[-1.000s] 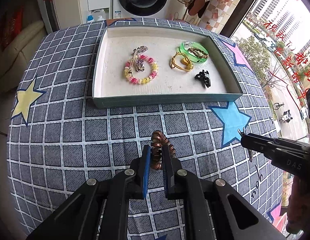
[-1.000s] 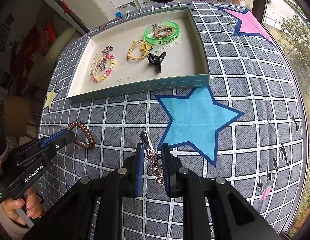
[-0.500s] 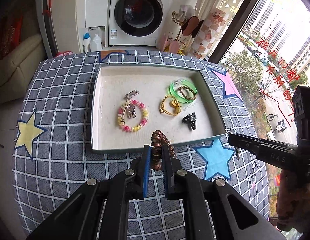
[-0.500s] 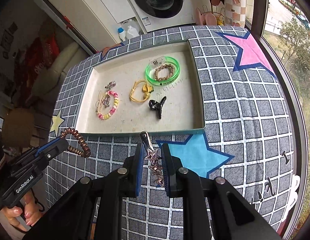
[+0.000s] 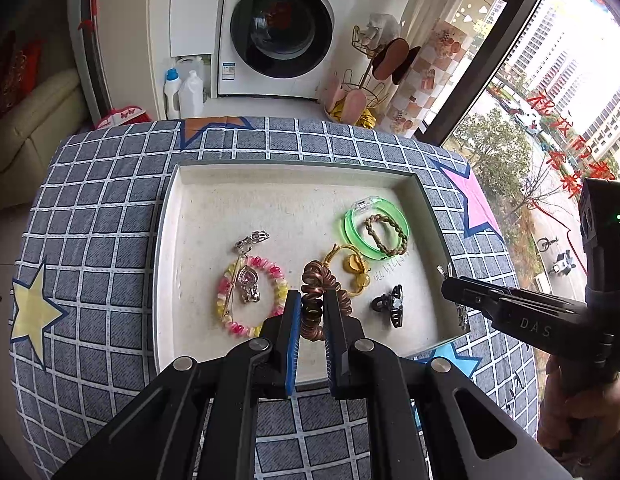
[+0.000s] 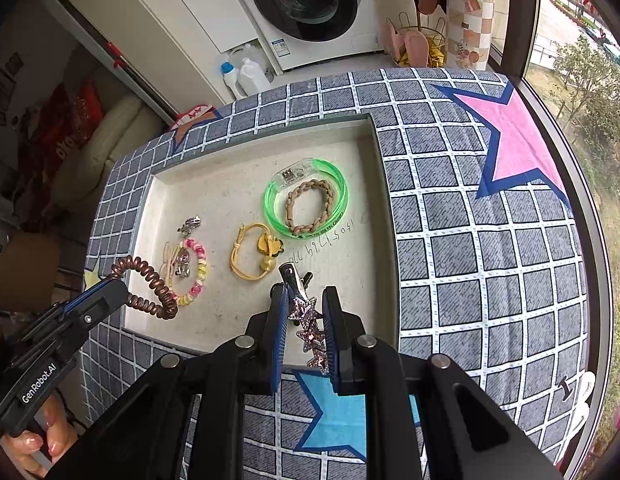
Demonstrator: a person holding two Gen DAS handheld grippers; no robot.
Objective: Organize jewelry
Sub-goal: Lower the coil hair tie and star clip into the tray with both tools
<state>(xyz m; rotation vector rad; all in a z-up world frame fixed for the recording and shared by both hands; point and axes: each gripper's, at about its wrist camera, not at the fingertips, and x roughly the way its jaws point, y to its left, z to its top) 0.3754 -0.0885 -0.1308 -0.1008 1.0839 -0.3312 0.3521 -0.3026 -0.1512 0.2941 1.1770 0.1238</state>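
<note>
Copper-brown coil hair tie (image 5: 315, 300) and pink glitter star clip (image 6: 308, 326), each pinched in a tool above the tray (image 5: 168, 264).

The left tool (image 5: 310, 316) grips the coil over the tray's near edge, beside the pink bead bracelet (image 5: 252, 296). The right tool (image 6: 306, 316) clamps the star clip over the tray's near right corner, close to the yellow cord bracelet (image 6: 254, 258); the green bangle (image 6: 306, 198) lies farther back in the tray.

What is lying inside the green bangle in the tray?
Inside the green bangle lies a braided beige bracelet, flat on the tray floor. Nothing covers it, in the right wrist view.
</note>
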